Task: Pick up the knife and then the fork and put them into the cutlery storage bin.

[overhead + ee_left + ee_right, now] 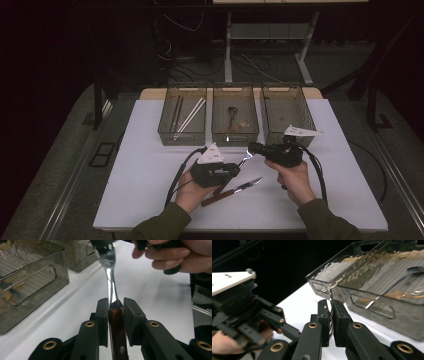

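Resting on a white table (150, 175), three clear plastic bins (235, 120) are being shown in a row. One fork (110, 277), shiny steel with a brown wooden handle, is being held above the table between two grippers: the left gripper (116, 308) is clamped on its handle, and the right gripper (331, 312) is apparently closed on its tines. One wooden-handled knife (235, 190) is lying flat below.

Behind the knife (235, 190) lying on the white table (150, 170) stand three clear bins: left one (182, 115) with chopsticks, middle one (235, 116) with a spoon, right one (287, 111).
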`<action>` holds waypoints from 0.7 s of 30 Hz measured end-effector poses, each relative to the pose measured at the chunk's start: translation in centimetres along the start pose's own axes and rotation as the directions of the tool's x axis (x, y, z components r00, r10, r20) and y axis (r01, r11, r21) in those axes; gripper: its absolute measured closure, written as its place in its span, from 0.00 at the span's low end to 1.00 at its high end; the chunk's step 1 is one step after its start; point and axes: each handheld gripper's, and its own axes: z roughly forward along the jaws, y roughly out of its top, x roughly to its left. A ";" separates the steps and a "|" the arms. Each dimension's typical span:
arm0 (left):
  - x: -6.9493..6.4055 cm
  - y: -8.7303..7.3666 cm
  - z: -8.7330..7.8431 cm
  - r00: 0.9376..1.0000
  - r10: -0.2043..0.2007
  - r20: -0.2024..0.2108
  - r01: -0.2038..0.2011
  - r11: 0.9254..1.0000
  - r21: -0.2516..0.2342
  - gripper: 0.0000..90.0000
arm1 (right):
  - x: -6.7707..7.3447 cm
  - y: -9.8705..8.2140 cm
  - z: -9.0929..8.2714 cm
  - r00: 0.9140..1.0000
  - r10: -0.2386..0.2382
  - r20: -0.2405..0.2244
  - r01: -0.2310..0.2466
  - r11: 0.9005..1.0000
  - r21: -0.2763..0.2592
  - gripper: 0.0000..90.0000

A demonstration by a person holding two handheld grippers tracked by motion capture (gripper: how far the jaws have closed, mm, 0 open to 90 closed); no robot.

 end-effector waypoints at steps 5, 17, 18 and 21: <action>0.5 -0.2 -0.7 1.000 -0.011 0.012 0.012 0.999 -0.044 0.62 | -0.3 0.7 0.0 0.999 -0.018 0.033 0.018 1.000 0.003 0.96; 2.9 -4.1 -4.6 0.999 -0.037 0.026 0.039 0.997 -0.071 0.31 | -2.1 3.3 -3.2 0.990 -0.018 0.141 0.025 0.999 -0.048 0.96; 3.0 -4.4 -4.8 0.999 -0.040 0.022 0.041 0.997 -0.064 0.30 | -2.2 3.5 -3.4 0.988 -0.023 0.151 0.031 0.998 -0.053 0.96; 3.1 -5.3 -5.5 0.998 -0.052 0.022 0.053 0.997 -0.061 0.26 | -2.7 4.0 -4.3 0.984 -0.020 0.180 0.031 0.998 -0.060 0.96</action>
